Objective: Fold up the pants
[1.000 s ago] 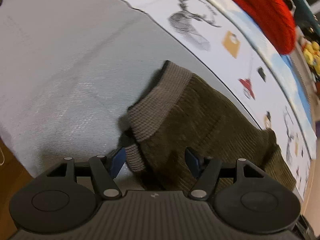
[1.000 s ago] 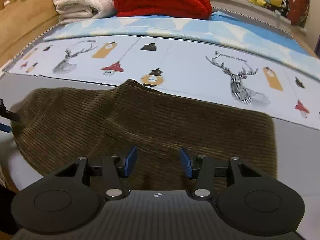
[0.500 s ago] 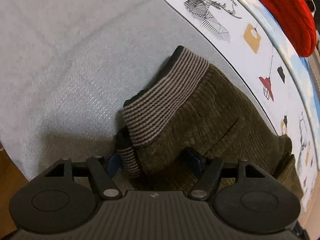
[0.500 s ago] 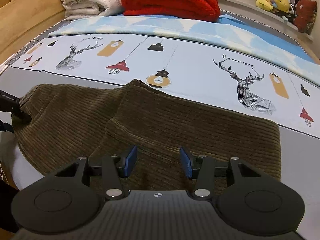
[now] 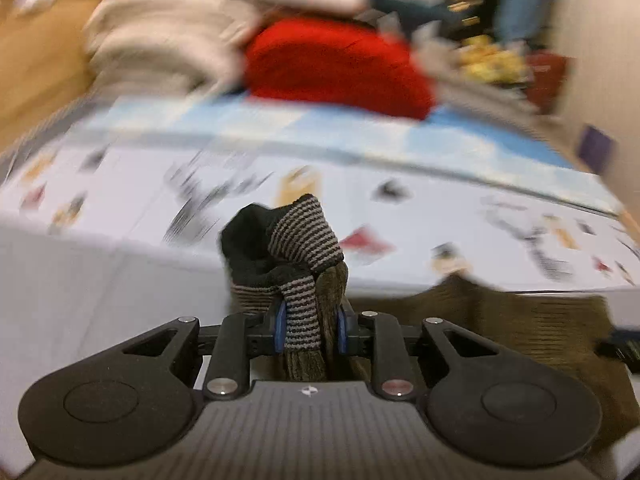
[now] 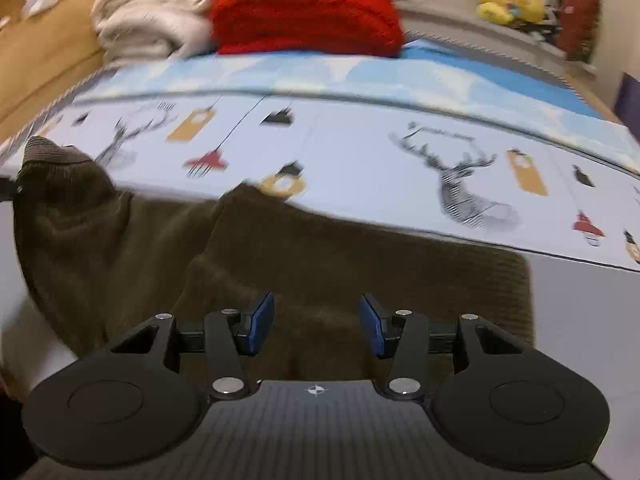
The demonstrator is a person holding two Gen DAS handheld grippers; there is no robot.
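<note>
Bunching between the closing left claw (image 5: 308, 326), the pants (image 5: 308, 264) rise.

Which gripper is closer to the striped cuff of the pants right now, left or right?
Left. The left gripper is closing on the striped cuff, which sits bunched between its pads. The right gripper is open over the pants body, away from that lifted end.

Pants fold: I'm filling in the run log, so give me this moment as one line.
left gripper: closing on striped cuff, lifted | right gripper: open above pants, nothing between pads | pants: partly flat on bed
</note>
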